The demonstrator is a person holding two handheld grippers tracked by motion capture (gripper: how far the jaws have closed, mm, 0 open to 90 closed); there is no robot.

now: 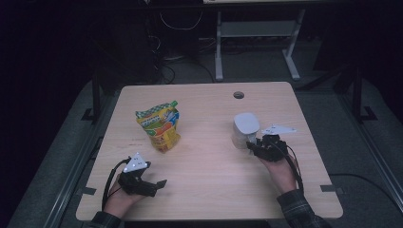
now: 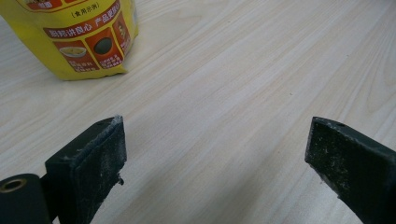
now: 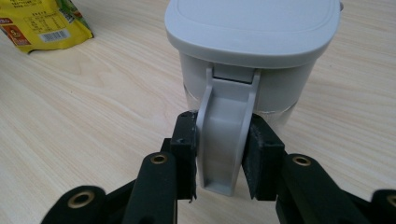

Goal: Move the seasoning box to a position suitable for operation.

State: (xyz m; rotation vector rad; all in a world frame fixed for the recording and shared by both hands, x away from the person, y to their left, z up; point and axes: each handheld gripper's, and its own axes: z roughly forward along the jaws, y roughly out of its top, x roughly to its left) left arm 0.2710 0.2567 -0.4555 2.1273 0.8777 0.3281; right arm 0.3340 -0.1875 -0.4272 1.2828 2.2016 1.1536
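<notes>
I am watching the table [image 1: 209, 190] from high above, looking forward; both gripper cameras are looking low and close, sharing the yellow pouch [image 2: 84, 42].

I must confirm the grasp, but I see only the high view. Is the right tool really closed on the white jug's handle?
Observer: Yes. In the right gripper view both pads press the sides of the handle of the white jug, held by the right tool.
Operator: Is the jug's lid on?
Observer: Yes, the grey lid sits closed on top.
Operator: And the left tool, does it hold something?
Observer: No. The left tool stands wide open over bare table, with the yellow pouch farther ahead, untouched.
</notes>
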